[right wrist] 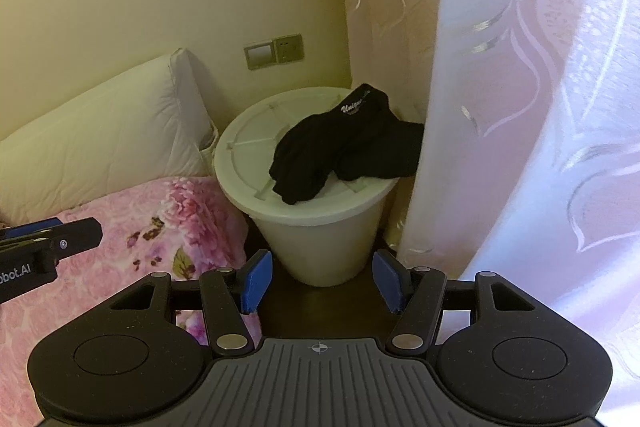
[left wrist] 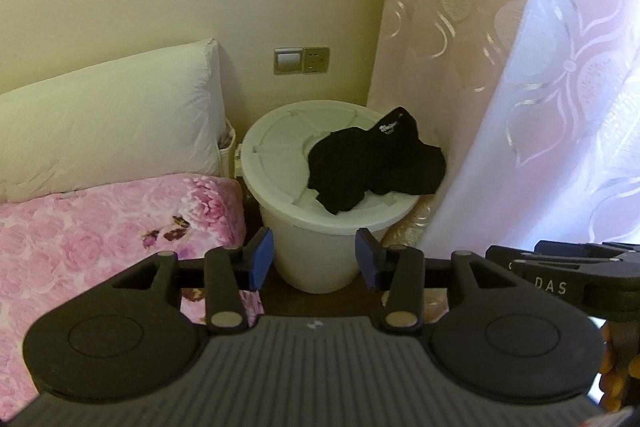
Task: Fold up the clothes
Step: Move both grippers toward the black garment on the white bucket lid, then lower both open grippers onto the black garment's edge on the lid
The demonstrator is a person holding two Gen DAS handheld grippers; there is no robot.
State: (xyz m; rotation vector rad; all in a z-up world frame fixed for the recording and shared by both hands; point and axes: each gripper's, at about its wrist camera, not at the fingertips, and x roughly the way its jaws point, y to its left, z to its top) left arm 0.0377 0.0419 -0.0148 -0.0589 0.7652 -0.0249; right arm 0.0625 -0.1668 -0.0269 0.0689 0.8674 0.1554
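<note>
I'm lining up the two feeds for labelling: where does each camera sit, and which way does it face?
Left wrist view: sits on the left claw, looking forward along its open blue fingers at the white lidded bucket; the right claw's black side shows at the right edge.
Right wrist view: sits on the right claw, open, facing the same bucket; the left claw's tip shows at the left edge.
Shared: the crumpled black garment on the lid, white pillow, pink floral blanket, wall switch, curtain.
</note>
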